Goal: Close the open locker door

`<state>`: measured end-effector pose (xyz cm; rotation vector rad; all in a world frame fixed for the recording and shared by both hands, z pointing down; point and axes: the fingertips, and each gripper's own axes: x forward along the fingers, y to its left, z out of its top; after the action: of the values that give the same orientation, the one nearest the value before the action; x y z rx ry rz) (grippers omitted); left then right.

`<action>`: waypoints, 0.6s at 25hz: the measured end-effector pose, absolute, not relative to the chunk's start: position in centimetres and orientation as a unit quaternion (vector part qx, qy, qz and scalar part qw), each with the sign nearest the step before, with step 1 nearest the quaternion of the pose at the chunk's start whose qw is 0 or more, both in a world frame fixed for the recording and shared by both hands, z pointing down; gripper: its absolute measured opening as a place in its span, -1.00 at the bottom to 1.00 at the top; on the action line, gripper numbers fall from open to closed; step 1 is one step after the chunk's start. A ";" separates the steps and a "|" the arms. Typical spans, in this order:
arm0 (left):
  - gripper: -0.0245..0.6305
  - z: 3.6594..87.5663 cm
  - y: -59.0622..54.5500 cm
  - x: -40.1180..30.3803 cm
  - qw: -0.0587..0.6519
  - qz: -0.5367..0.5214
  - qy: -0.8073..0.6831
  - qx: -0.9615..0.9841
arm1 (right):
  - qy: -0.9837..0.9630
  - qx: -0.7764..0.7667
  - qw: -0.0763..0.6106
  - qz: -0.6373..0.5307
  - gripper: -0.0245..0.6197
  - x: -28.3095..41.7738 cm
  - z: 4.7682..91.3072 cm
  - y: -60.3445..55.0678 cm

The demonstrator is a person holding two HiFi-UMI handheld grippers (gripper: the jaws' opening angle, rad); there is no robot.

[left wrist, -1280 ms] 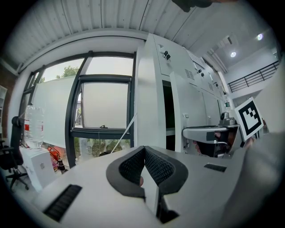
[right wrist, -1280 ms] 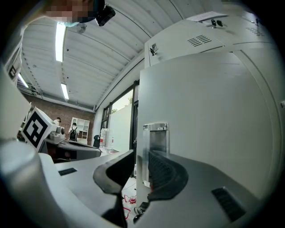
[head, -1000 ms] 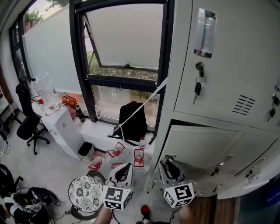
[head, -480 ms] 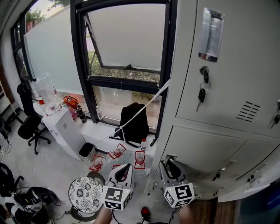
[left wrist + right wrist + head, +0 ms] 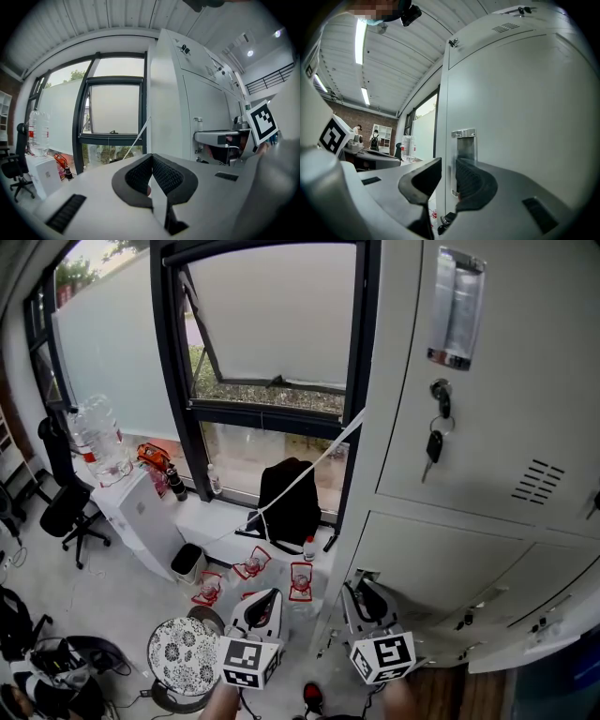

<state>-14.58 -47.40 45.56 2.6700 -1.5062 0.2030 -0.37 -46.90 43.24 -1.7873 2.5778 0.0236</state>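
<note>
My right gripper [image 5: 447,164] keeps its jaws spread astride the handle [image 5: 464,140] edge of the lower locker door [image 5: 525,117], which lies shut. My left gripper [image 5: 152,157], jaws pressed together on nothing, hangs alongside. A black backpack [image 5: 286,498] and white cord [image 5: 300,474] stand under the window [image 5: 272,315].

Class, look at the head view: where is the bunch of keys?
In the head view's upper right, the keys hang from the lock of the upper locker door, just below its chrome handle.
</note>
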 end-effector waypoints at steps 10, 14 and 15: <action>-0.86 45.4 -47.0 -14.4 0.033 0.067 -0.493 0.867 | 0.827 -0.562 -0.005 0.004 -0.60 -0.6 43.3 -46.8; -0.86 45.2 -46.8 -14.4 0.032 0.066 -0.495 0.866 | 0.832 -0.555 -0.009 0.004 -0.60 -0.8 43.3 -46.5; -0.86 45.2 -46.7 -14.4 0.033 0.066 -0.495 0.866 | 0.831 -0.556 -0.009 0.004 -0.60 -0.8 43.3 -46.4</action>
<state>-14.35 -46.70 45.23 2.6654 -1.5228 0.2034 -0.78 -46.37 43.30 -1.7560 2.6273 0.0129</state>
